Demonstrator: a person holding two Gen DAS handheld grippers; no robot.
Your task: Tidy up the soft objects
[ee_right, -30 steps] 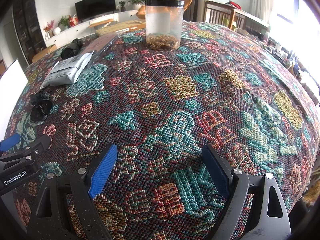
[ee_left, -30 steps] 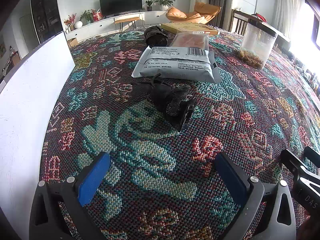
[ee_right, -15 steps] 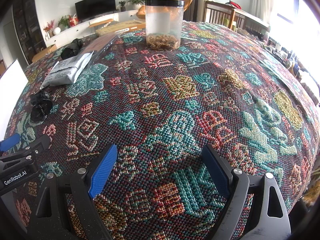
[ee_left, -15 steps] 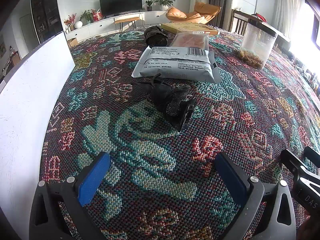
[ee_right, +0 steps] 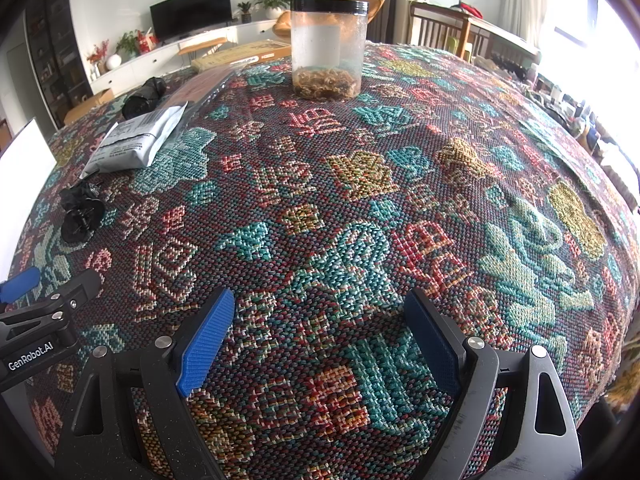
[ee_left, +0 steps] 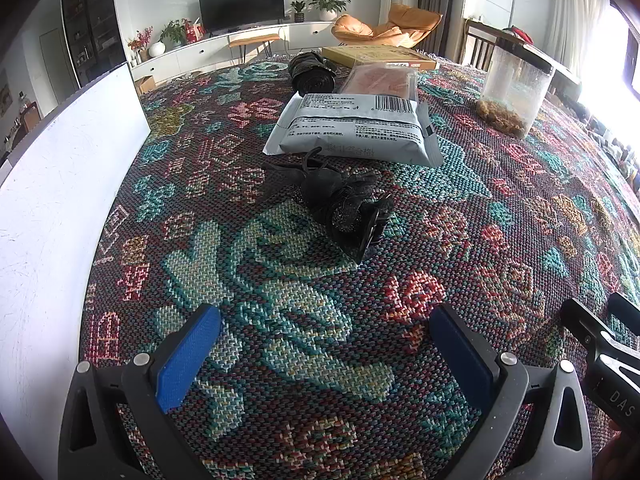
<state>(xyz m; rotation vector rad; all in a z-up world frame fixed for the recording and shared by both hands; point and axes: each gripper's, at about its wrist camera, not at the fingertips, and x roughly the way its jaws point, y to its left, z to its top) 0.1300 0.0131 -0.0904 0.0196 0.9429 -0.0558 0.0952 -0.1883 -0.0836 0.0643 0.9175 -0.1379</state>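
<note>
Over the patterned cloth, near edge: both tools hover low and tilted down at the counter (ee_left: 520, 200), neither touching anything.
Left hand-held gripper (ee_left: 326, 356): jaws spread wide with only woven cloth between the blue pads; it holds nothing. It faces the soft items head-on, likely because they are the nearest things to sort.
Right hand-held gripper (ee_right: 320, 340): also wide apart and empty, aimed at a bare stretch of cloth, probably waiting while the left side leads.
Black crumpled bundle (ee_left: 340, 204): lies loose on the cloth straight ahead of the left jaws, apart from them; limp and uneven, so a wide opening suits it.
Grey sealed pouch (ee_left: 354, 130): flat just behind the bundle, its near edge close to or touching the bundle's strands.
Clear packet with reddish contents (ee_left: 380, 80): lies behind the pouch, partly tucked under or against it; which, I cannot tell.
Black roll (ee_left: 312, 72): farther back, beside the packet.
Lidded clear jar (ee_right: 328, 48): upright, well apart to the right, rigid and so likely not part of the sorting.
White board (ee_left: 60, 200): stands along the left edge.
</note>
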